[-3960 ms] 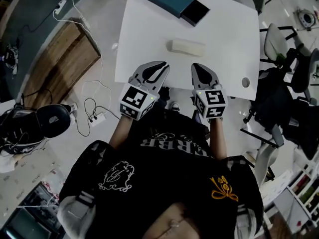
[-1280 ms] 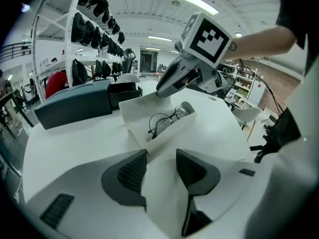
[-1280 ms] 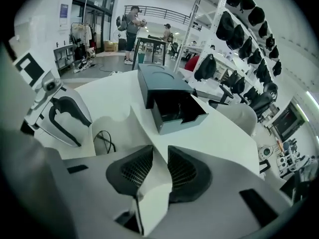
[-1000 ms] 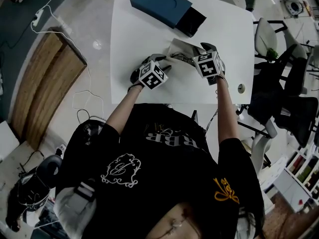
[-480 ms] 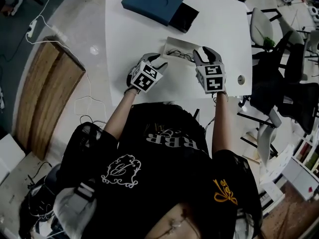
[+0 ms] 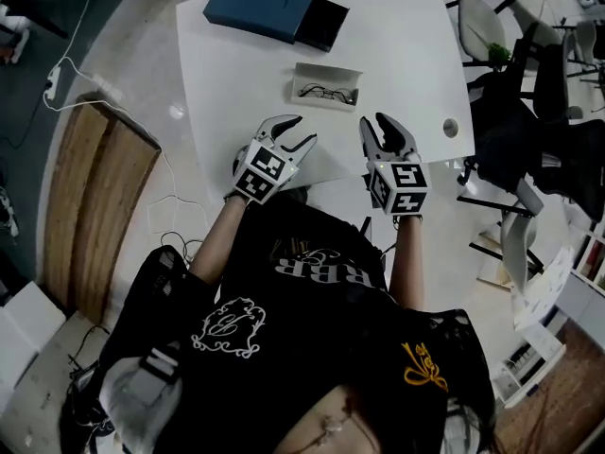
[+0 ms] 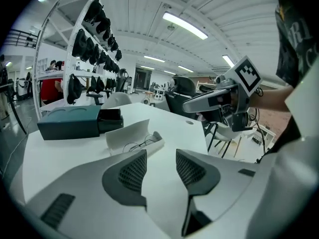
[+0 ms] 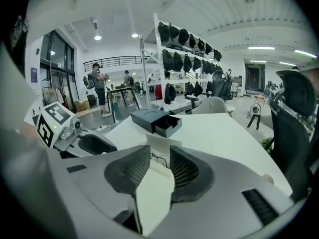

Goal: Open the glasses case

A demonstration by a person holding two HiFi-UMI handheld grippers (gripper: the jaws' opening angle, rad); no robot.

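Note:
The white glasses case [image 6: 326, 84] lies open on the white table [image 6: 236, 74], its lid raised, with thin wire glasses [image 6: 326, 91] inside. Both grippers hang near the table's front edge, apart from the case. My left gripper [image 6: 295, 132] is open and holds nothing; in its own view the case [image 7: 130, 135] lies ahead beyond the left gripper [image 7: 160, 158]. My right gripper [image 6: 380, 129] has just been closing its jaws a little, but a gap remains and nothing is between them. Past the right gripper [image 8: 159, 156] the case [image 8: 160, 143] shows.
A dark blue box [image 6: 258, 5] with a black drawer [image 6: 322, 22] pulled out lies at the table's far edge. A round cable hole [image 6: 450, 127] sits near the table's right corner. Office chairs [image 6: 510, 74] stand to the right, a wooden board [image 6: 85, 187] on the floor to the left.
Both grippers have drawn back from the case toward the table's front edge and risen. The case, closed four seconds ago, now lies open and free with the glasses showing.

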